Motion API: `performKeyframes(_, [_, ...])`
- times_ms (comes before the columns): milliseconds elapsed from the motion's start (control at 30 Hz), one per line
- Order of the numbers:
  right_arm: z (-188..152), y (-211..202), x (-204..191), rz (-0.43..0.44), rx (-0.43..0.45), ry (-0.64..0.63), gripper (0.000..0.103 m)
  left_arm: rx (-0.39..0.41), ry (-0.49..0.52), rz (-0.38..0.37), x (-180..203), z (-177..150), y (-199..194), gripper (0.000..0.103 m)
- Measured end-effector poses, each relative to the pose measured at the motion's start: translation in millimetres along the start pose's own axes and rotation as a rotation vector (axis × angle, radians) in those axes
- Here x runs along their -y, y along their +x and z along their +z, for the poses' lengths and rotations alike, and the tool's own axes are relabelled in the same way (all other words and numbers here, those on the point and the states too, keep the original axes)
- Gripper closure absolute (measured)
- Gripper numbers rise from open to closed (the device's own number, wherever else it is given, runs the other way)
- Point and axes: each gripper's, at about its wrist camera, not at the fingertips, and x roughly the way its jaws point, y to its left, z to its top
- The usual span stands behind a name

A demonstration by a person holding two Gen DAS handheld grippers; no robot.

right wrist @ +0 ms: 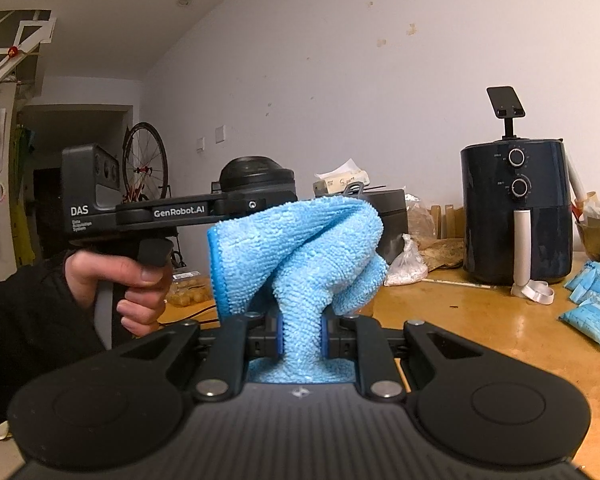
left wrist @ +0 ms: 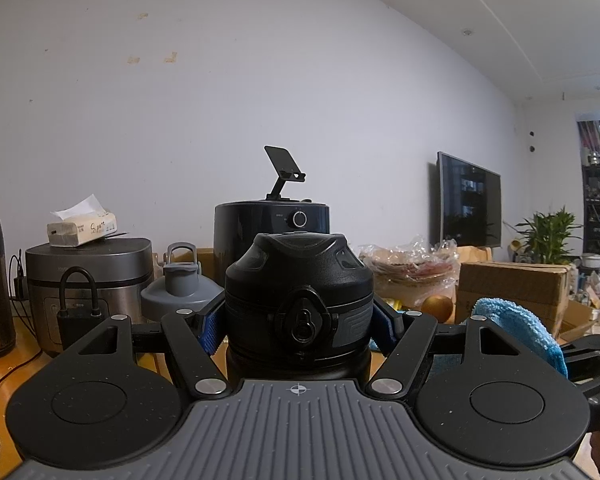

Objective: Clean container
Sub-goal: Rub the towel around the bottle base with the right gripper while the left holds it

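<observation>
Upright, the black bottle (left wrist: 298, 300) stands clamped in the left gripper (left wrist: 298, 326); the right gripper (right wrist: 300, 338), pinching the blue cloth (right wrist: 300, 248), sits just beside it, to its right.

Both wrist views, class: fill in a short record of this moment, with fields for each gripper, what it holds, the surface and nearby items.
left gripper: shut on the black bottle with a domed lid, held upright
right gripper: shut on the light blue microfibre cloth, bunched above the fingers
hand: grips the left gripper's handle
surface: glossy wooden table
nearby: dark blue air fryer with two dials; grey rice cooker; grey bottle lid
</observation>
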Motion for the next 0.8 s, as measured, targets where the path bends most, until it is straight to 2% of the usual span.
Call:
performKeyframes(100, [1, 1, 2, -0.025, 0.002, 0.0, 0.092, 0.001, 0.0, 0.0, 0, 0, 0, 0.035])
performKeyframes(333, [-1, 2, 16, -0.15, 0.002, 0.013, 0.092, 0.0, 0.0, 0.0, 0, -1, 1, 0.035])
performKeyframes(667, [-5, 1, 34, -0.5, 0.005, -0.022, 0.092, 0.002, -0.001, 0.001, 1, 0, 3, 0.035])
performKeyframes(800, [-10, 2, 38, -0.587, -0.001, -0.025, 0.092, 0.001, 0.001, 0.004, 2, 0, 4, 0.035])
